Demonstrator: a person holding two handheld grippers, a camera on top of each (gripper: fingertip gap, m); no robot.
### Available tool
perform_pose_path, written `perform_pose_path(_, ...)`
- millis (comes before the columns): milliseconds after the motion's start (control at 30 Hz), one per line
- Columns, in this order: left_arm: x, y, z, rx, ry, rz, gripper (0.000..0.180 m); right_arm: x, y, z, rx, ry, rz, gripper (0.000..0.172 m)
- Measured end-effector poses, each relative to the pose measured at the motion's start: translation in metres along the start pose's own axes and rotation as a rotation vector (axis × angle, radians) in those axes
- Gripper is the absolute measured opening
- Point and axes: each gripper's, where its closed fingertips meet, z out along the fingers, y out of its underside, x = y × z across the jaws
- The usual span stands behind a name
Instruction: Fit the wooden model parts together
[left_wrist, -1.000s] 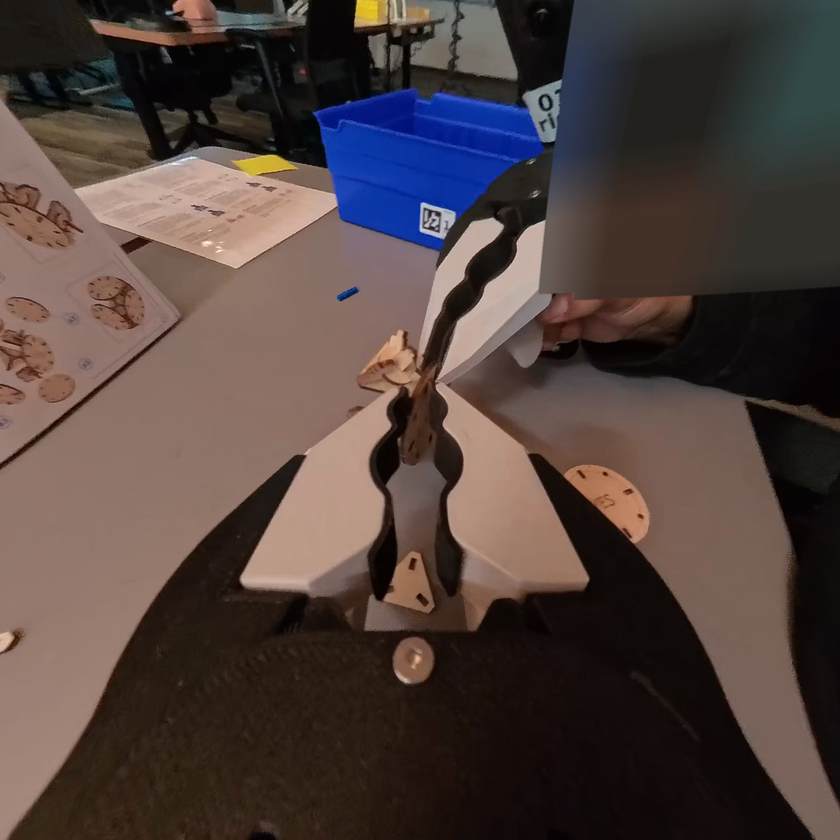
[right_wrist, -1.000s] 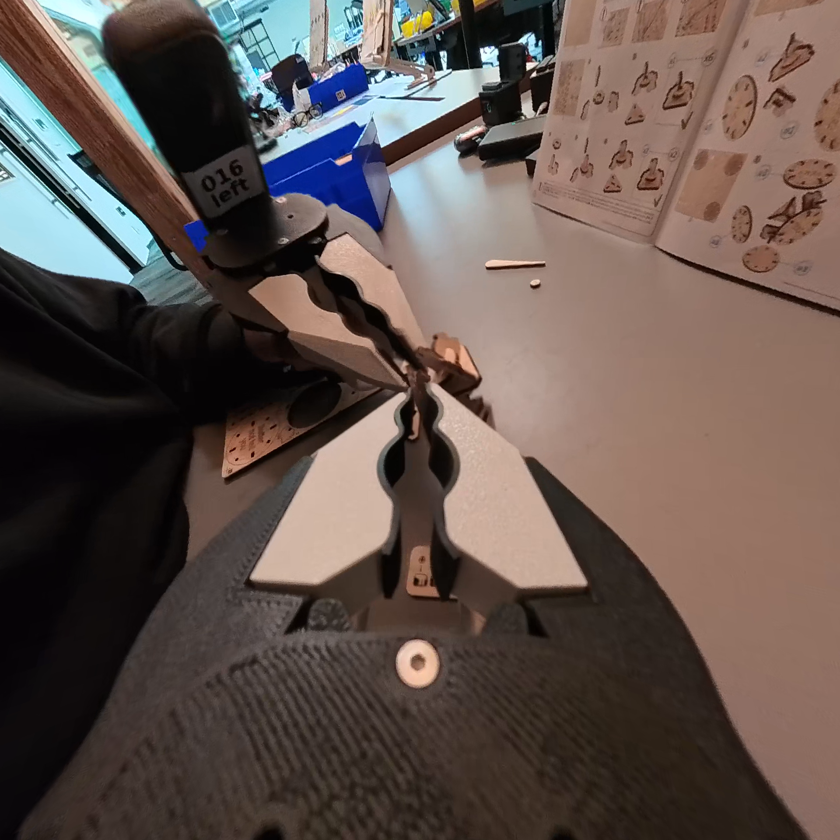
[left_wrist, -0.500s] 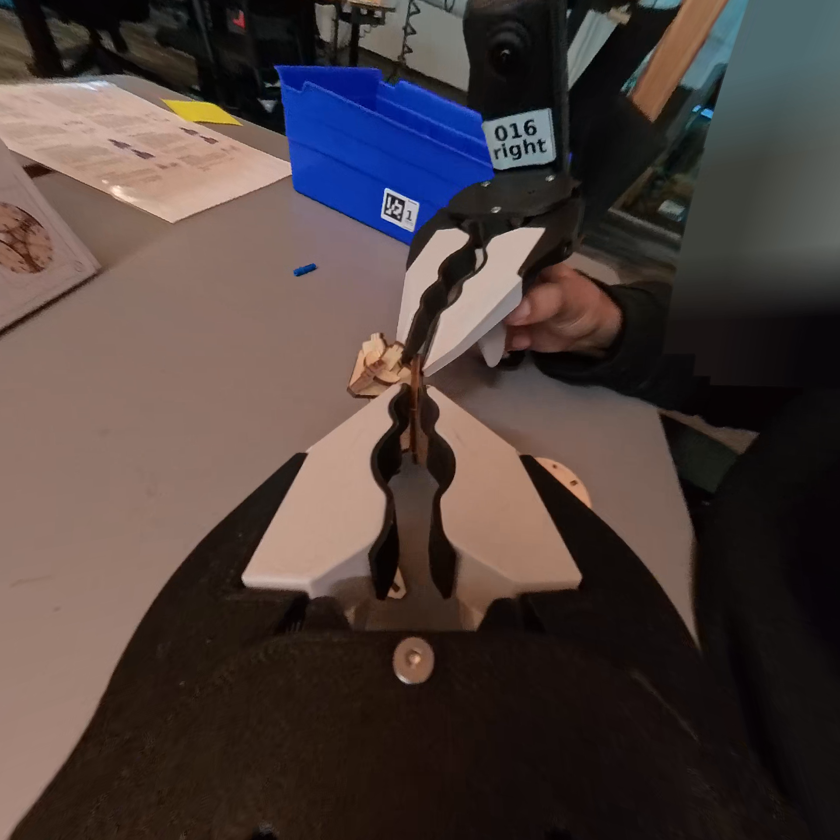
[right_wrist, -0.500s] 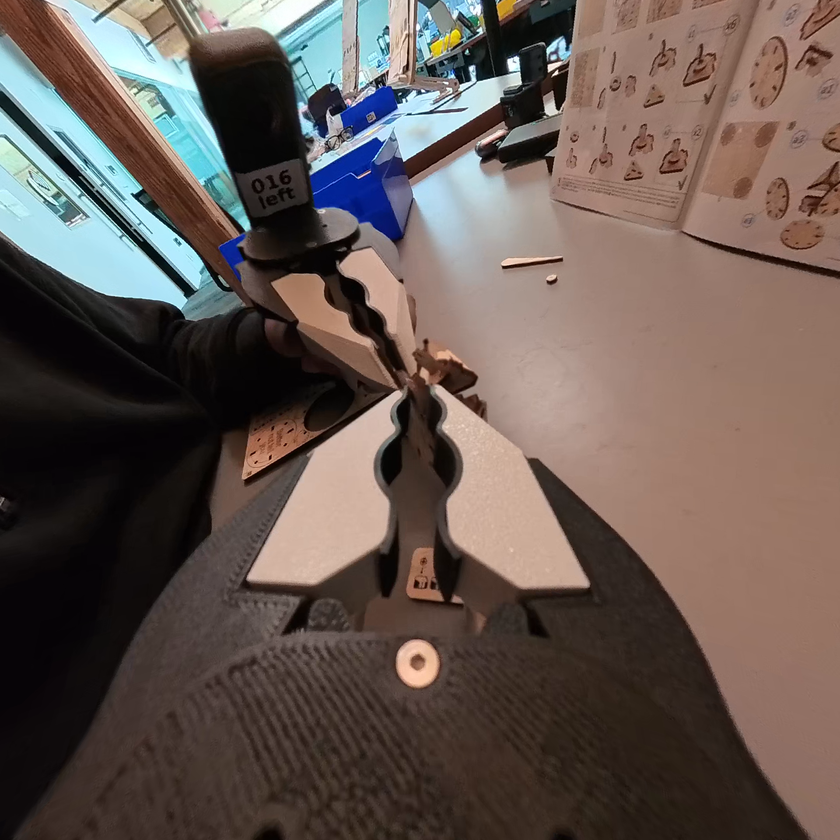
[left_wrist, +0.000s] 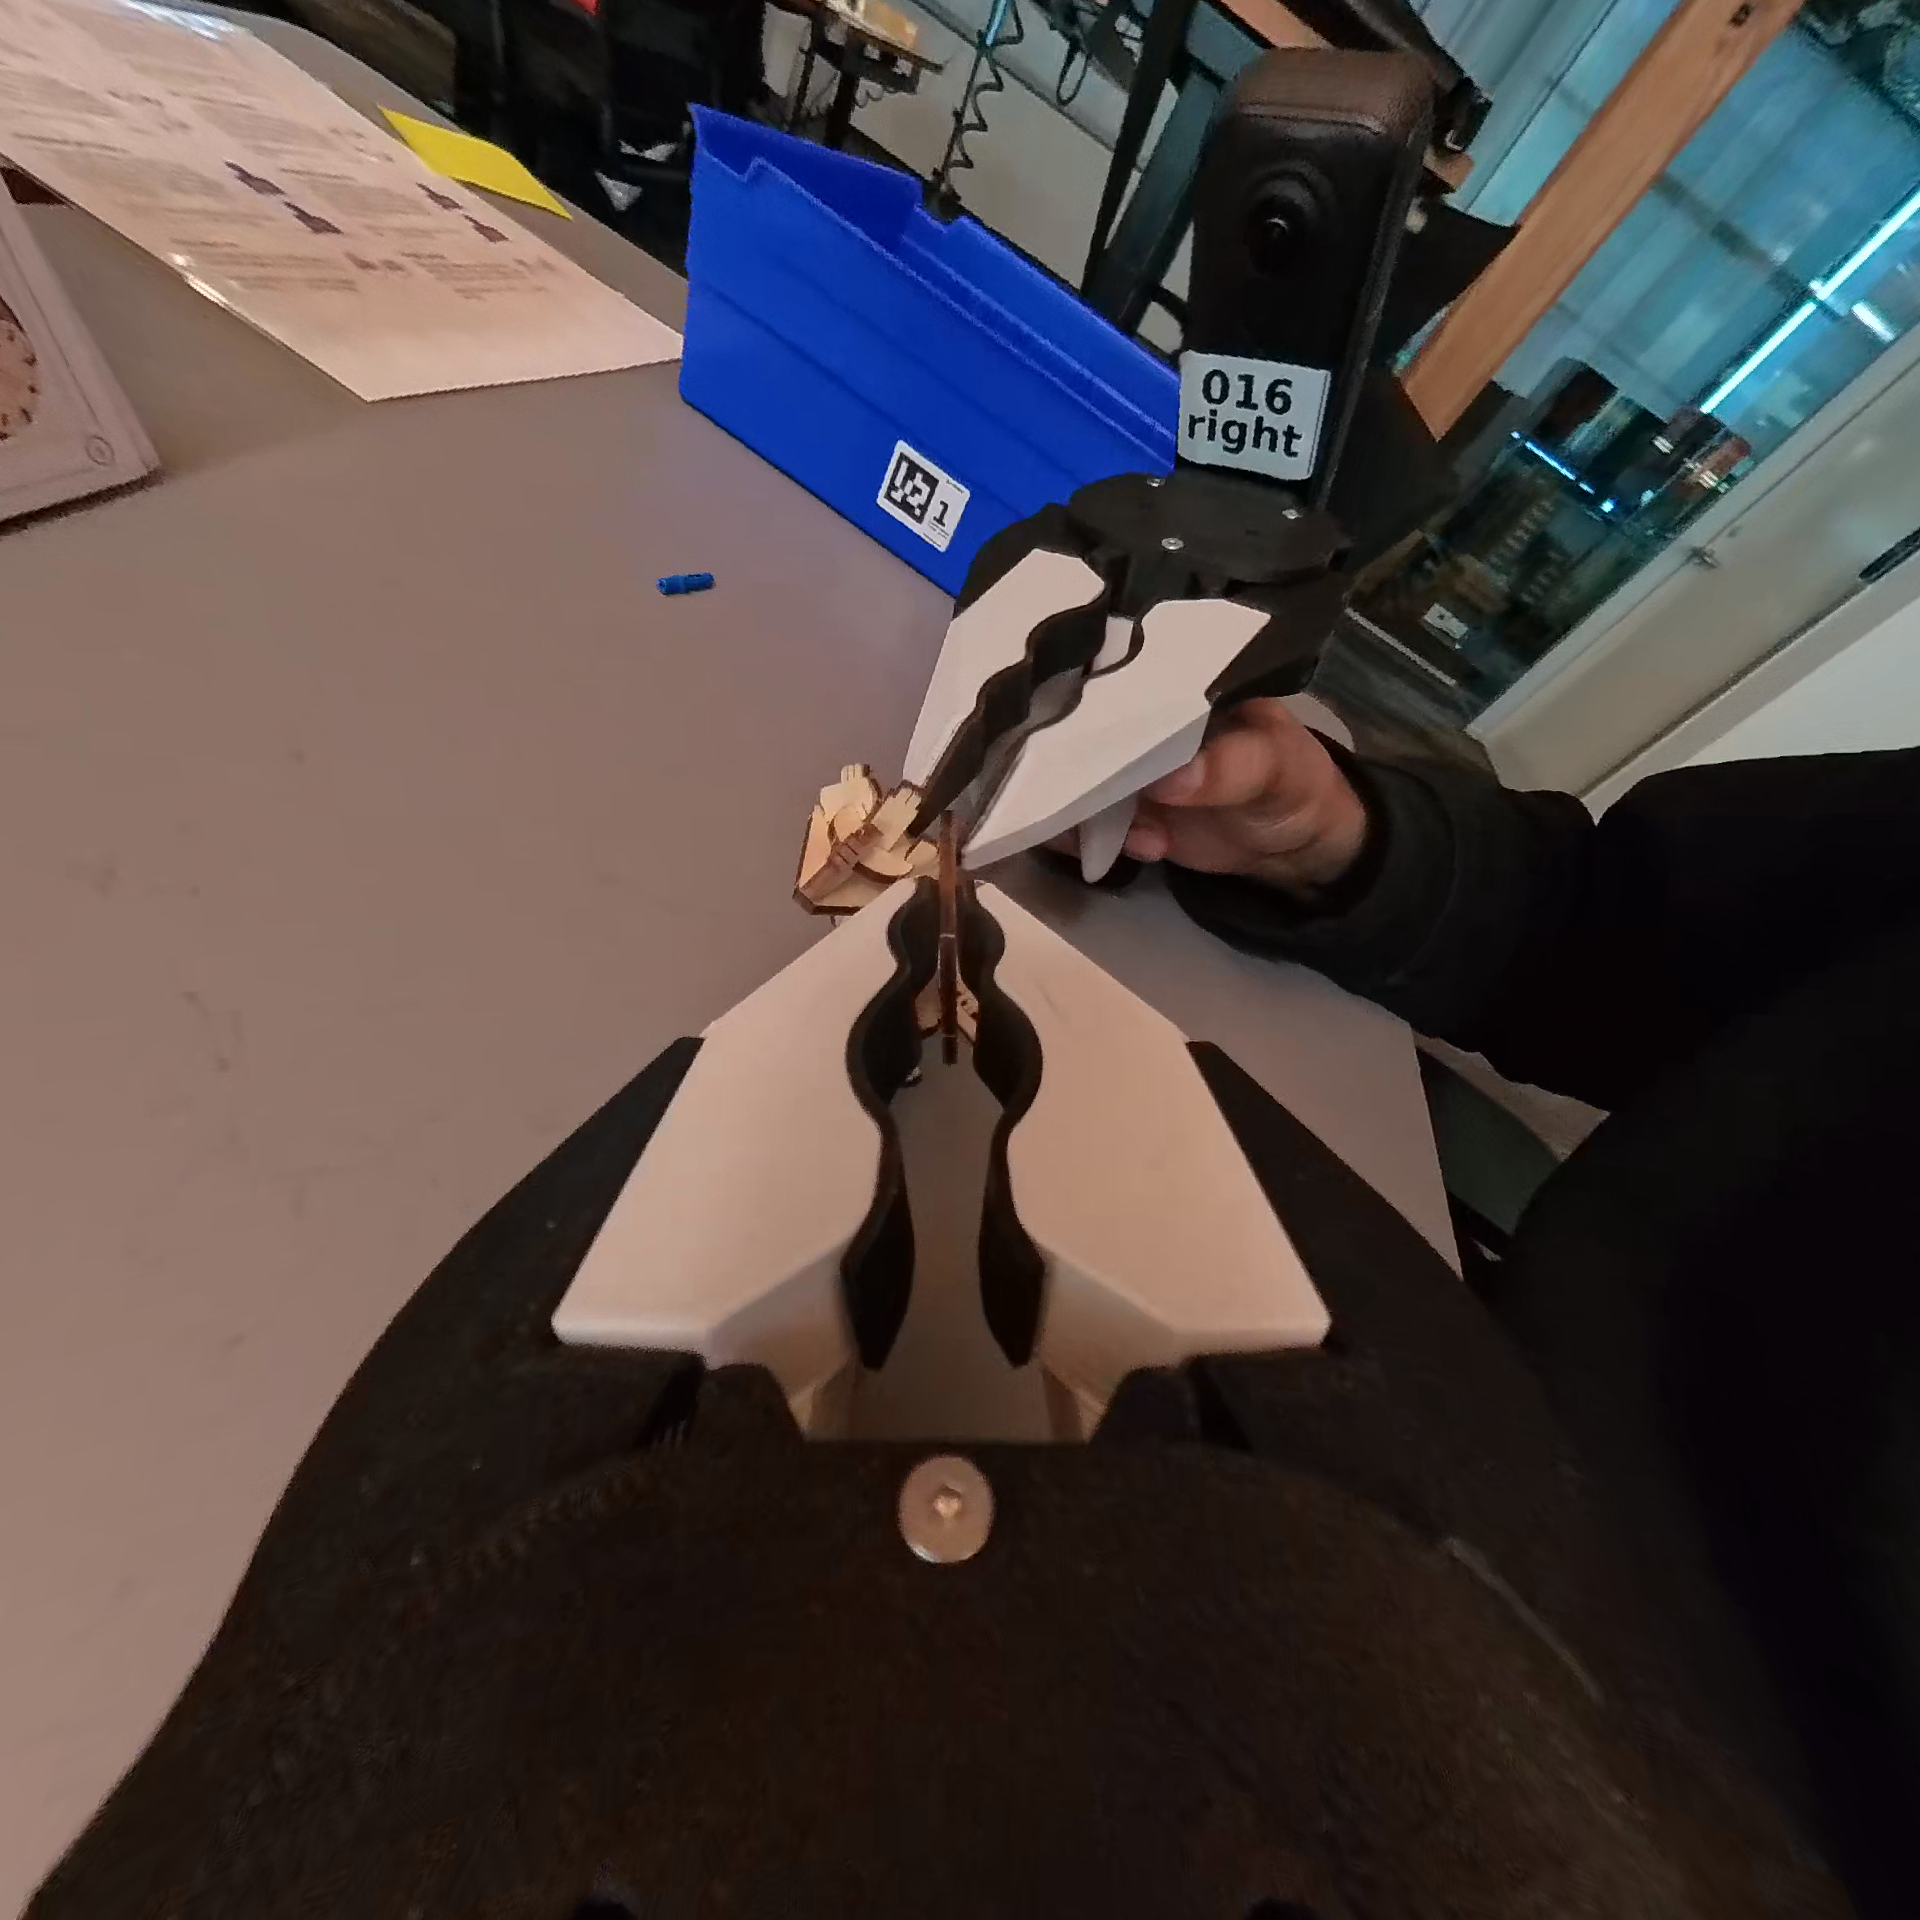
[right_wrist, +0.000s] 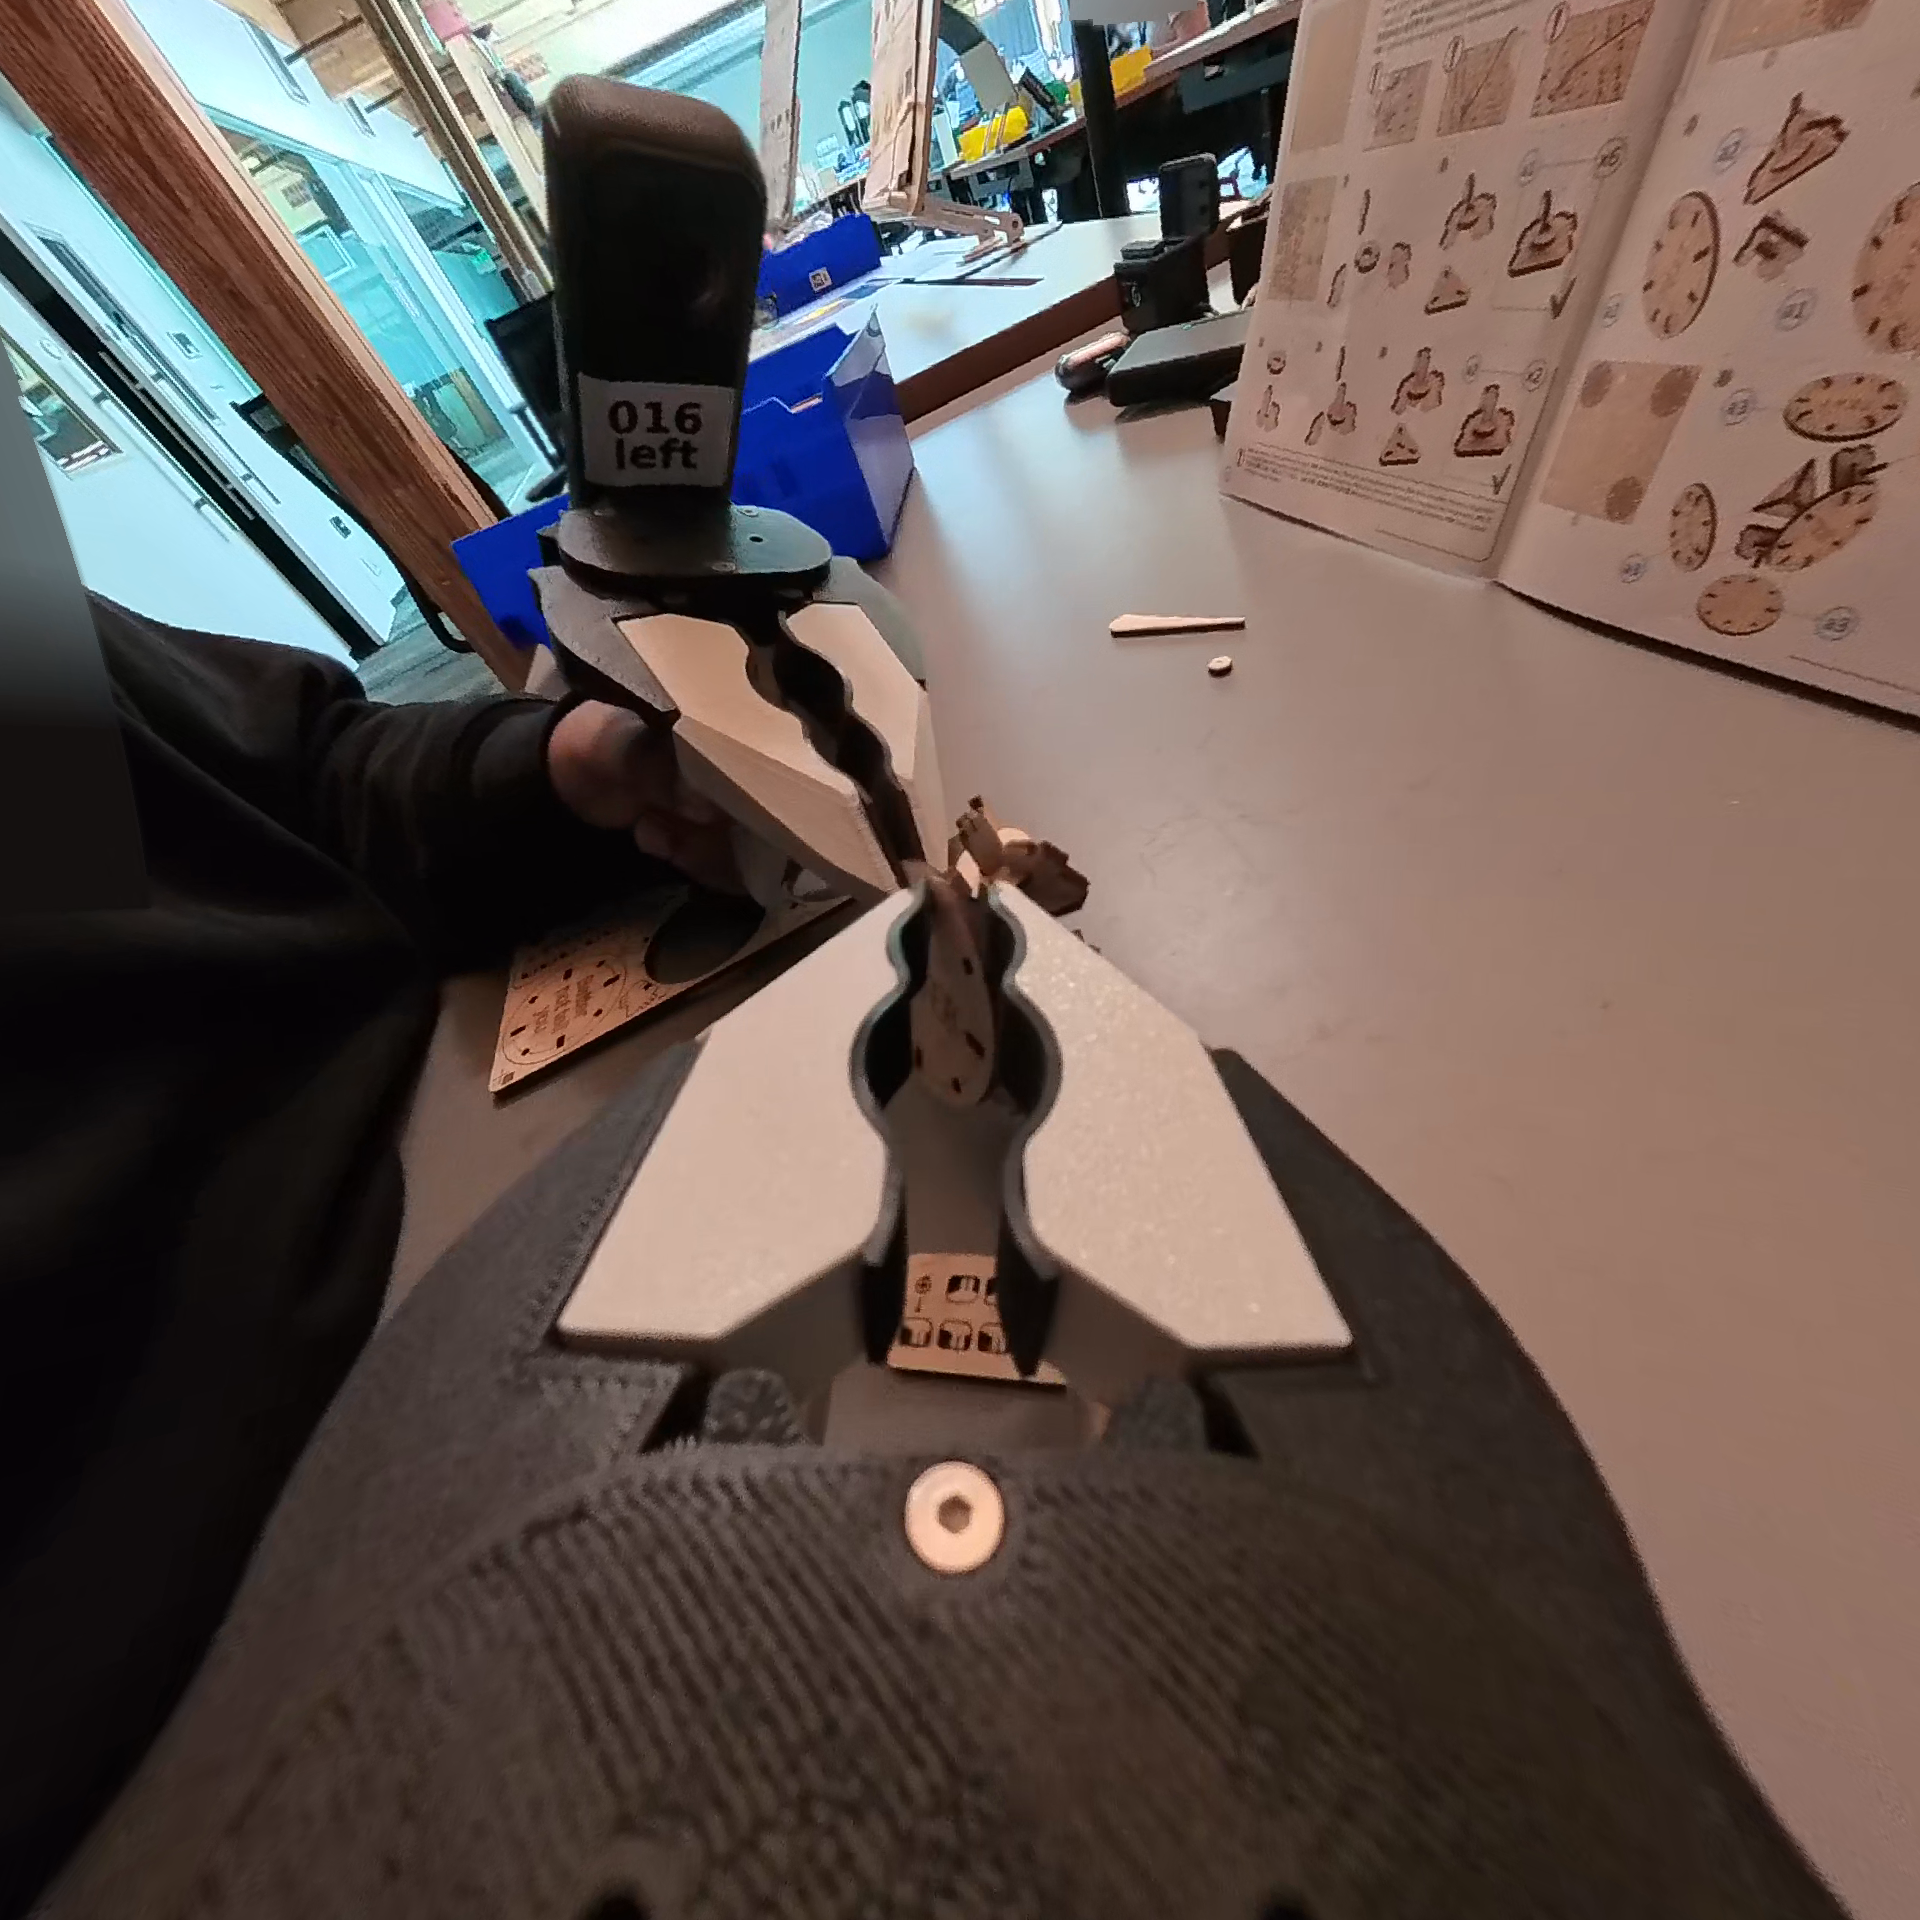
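Clamped together at their tips, the jaws of the left gripper (left_wrist: 943, 902) pinch a thin wooden disc (left_wrist: 945, 966), seen edge-on between its fingers and upright. Jaws of the right gripper (right_wrist: 948, 914) stand slightly apart around the same disc (right_wrist: 951, 1023), whose slotted face shows between them; whether its pads press on the wood I cannot tell. Both grippers meet tip to tip over the table, each held by one hand (left_wrist: 1247, 805), two hands in all.

One grey table (left_wrist: 364, 779) carries everything. In the left view, one blue bin (left_wrist: 883, 343) sits at twelve o'clock of the grippers; its contents are hidden by its walls. One white printed sheet (left_wrist: 343, 249) lies at ten o'clock, with one yellow note (left_wrist: 473, 166) past it. In the right view, one open instruction booklet (right_wrist: 1621, 312) stands at two o'clock, and one flat wooden sheet (right_wrist: 592, 987) with a round hole cut out lies at nine o'clock, partly under the left gripper.

One small wooden assembly (left_wrist: 857, 842) stands on the table just beyond the fingertips at eleven o'clock. One pointed wooden sliver (right_wrist: 1174, 624) and one tiny wooden round (right_wrist: 1220, 665) lie well apart at one o'clock in the right view. One small blue peg (left_wrist: 686, 584) lies alone at eleven o'clock in the left view.
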Motion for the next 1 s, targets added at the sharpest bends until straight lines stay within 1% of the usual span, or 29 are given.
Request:
perform_pose_path(200, 0.0, -0.0028, 0.0009, 0.023, -0.055, 0.031, 0.0, 0.0015, -0.0015, -0.0006, 0.011, 0.021, -0.018, 0.008)
perform_pose_path(367, -0.0021, -0.001, 0.0023, 0.005, -0.127, 0.122, 0.0, 0.0033, 0.0015, -0.0001, -0.025, 0.067, -0.052, 0.01)
perform_pose_path(500, -0.0021, -0.0013, 0.0023, 0.008, -0.127, 0.124, 0.0, 0.0034, 0.0013, -0.0006, -0.029, 0.059, -0.027, 0.009)
perform_pose_path(633, -0.0016, 0.0001, 0.0032, 0.006, -0.113, 0.113, 0.0, 0.0032, 0.0032, -0.0016, -0.034, 0.015, 0.022, 0.008)
perform_pose_path(1000, 0.0027, -0.002, 0.0029, 0.024, -0.097, 0.113, 0.0, 0.0, 0.0027, -0.0036, -0.033, -0.012, -0.033, 0.008)
